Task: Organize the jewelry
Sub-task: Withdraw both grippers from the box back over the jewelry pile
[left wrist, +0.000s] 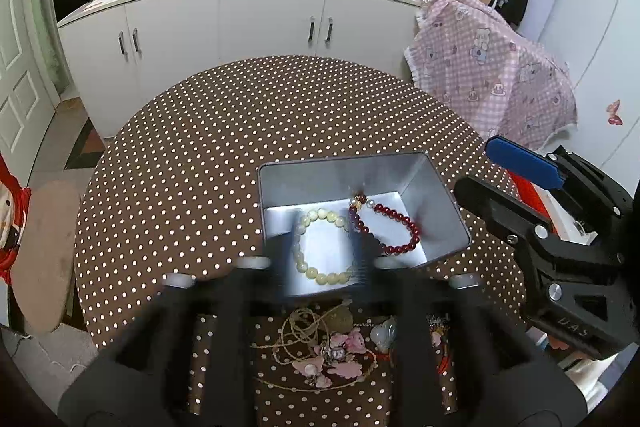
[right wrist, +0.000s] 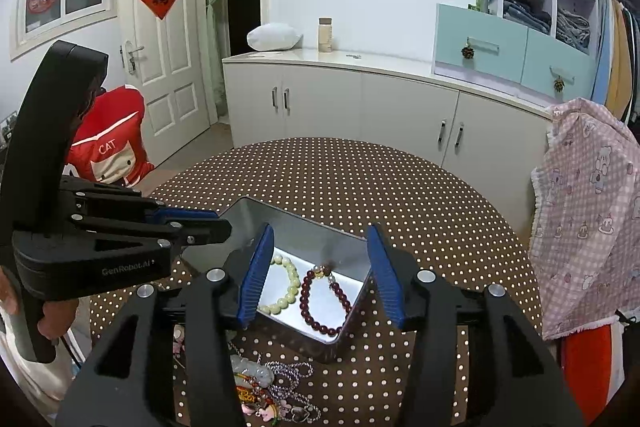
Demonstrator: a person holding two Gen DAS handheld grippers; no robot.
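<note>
We see a silver tin (right wrist: 304, 233) w/ no lid sitting on the round surface (right wrist: 400, 187), which wears a brown cloth w/ white dots. Inside the tin, flat on the bottom, lie two bead bracelets: a pale yellow bracelet (right wrist: 286, 287) on the left and a dark red bracelet (right wrist: 326, 301) on the right, just beside each other, nearly touching near the top where the red one has a few clear and gold beads. Our right tongs (right wrist: 320, 275) hang over the near edge of the tin, blue pads spread fairly wide, nothing between them; both bracelets show in the gap. Our left tongs (left wrist: 320, 259) are blurred in their own view, but the fingers stand apart over the tin's near rim w/ the yellow bracelet visible through the gap, and nothing is pinched. From the right wrist view the left tongs come in from the left side, tips at the tin's left wall, a hand (right wrist: 52, 319) on the grip. On the cloth near us, outside the tin, sits a tangled heap of jewelry (left wrist: 324, 351): thin chains, pink charms, a pale jade-like pendant, a ball-chain necklace. Behind the surface stands a white cabinet (right wrist: 360, 99) w/ a white pillow (right wrist: 274, 37) and a bottle (right wrist: 325, 35) on top; a pink checked cloth (right wrist: 588, 211) hangs at right.
</note>
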